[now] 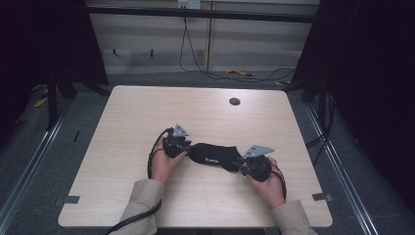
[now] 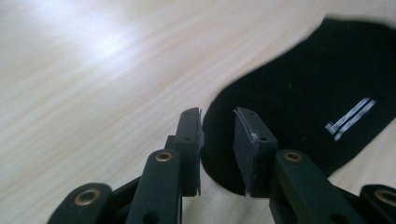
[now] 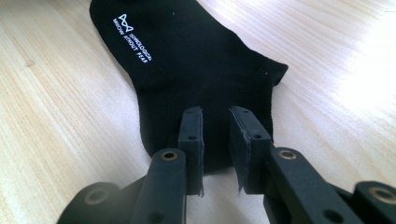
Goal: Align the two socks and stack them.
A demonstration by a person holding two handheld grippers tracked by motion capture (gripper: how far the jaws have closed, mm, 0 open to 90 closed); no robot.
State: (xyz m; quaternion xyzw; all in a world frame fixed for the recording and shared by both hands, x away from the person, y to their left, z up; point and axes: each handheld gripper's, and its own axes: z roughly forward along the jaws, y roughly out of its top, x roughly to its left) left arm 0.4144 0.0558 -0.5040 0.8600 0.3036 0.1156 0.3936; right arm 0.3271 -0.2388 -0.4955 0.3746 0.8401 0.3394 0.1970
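Note:
A black sock (image 1: 213,155) with small white print lies flat on the light wooden table (image 1: 205,110), stretched between my two grippers. My left gripper (image 1: 188,149) is at the sock's left end. In the left gripper view the sock's rounded end (image 2: 303,84) lies under and between the jaws of that gripper (image 2: 217,114), which stand a narrow gap apart with the pads off the cloth. My right gripper (image 1: 240,164) is at the right end. In the right gripper view the sock's cuff end (image 3: 187,60) lies beneath the narrow gap of that gripper (image 3: 215,112).
A round black grommet hole (image 1: 235,101) sits in the table's far right part. Black cables (image 1: 195,63) run over the floor behind the table, and dark curtains stand at both sides. The person's sleeves come in at the near table edge.

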